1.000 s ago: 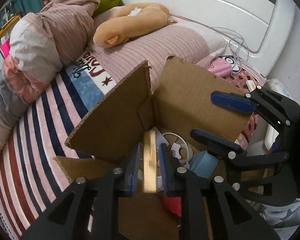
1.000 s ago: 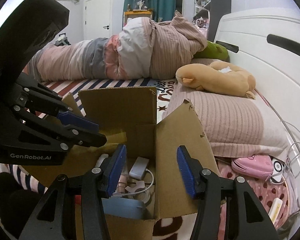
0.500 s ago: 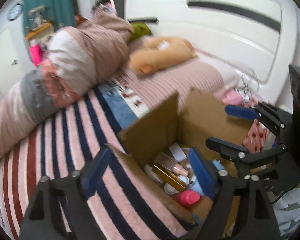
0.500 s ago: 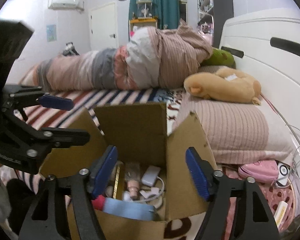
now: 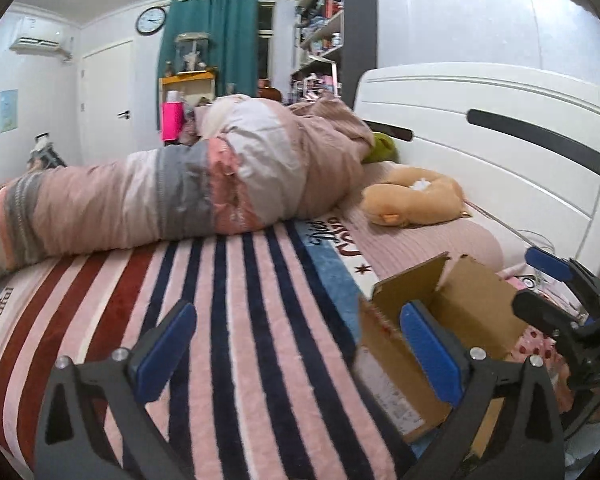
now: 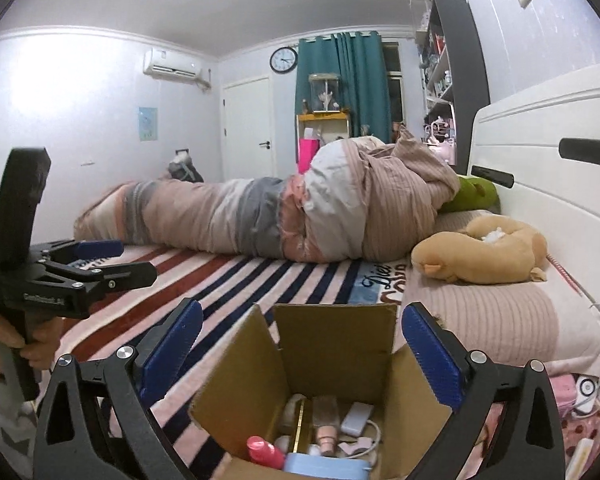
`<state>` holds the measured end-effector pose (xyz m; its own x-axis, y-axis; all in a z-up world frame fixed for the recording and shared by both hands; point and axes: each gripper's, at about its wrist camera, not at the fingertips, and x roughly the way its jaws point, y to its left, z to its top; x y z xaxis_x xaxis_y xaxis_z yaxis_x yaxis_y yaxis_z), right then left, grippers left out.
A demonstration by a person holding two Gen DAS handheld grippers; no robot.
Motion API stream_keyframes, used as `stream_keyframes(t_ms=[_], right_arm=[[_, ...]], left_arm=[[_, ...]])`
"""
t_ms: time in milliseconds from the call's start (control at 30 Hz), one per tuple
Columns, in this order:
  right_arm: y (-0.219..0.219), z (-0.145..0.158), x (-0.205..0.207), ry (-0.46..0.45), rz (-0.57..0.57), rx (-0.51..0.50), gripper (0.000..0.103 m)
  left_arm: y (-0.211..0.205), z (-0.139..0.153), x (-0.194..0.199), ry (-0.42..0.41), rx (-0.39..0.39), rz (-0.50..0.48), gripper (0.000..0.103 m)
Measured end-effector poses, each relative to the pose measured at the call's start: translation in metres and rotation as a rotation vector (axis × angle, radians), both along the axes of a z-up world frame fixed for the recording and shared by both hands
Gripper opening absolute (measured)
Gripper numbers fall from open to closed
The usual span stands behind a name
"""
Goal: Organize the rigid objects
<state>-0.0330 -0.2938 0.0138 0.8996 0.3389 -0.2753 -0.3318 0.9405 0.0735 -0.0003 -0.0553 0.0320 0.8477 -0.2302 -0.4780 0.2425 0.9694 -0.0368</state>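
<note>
An open cardboard box (image 6: pixel 336 348) stands on the striped bed; it also shows at the right of the left wrist view (image 5: pixel 480 312). Inside lie a gold bar-shaped item (image 6: pixel 299 424), a pink bottle (image 6: pixel 265 453), a blue case (image 6: pixel 324 467), a white charger with cable (image 6: pixel 356 418) and a beige bottle (image 6: pixel 326 416). My right gripper (image 6: pixel 300 348) is open and empty, above the box. My left gripper (image 5: pixel 300 350) is open and empty, above the blanket left of the box; it shows in the right wrist view (image 6: pixel 112 258).
A rolled duvet (image 5: pixel 180 196) lies across the bed. A plush toy (image 5: pixel 412 200) rests on the pink pillow (image 6: pixel 484 312). The white headboard (image 5: pixel 480 128) stands at the right. A pink device and cables (image 6: pixel 564 388) lie beside the box.
My left gripper let go of the gold bar-shaped item into the box, opened wide, and drew back up and left. My right gripper rose and opened a little wider.
</note>
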Motion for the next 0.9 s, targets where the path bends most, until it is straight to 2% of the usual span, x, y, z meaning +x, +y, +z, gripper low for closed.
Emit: stream_keyframes(t_ms=[233, 900], right_arm=[[0.007, -0.012, 0.004, 0.027, 0.020, 0.015, 0.100], [0.005, -0.011, 0.004, 0.024, 0.019, 0.016, 0.100]], left_arm=[[0.009, -0.008, 0.000, 0.015, -0.011, 0.030, 0.101], [0.012, -0.011, -0.005, 0.013, 0.002, 0.059, 0.101]])
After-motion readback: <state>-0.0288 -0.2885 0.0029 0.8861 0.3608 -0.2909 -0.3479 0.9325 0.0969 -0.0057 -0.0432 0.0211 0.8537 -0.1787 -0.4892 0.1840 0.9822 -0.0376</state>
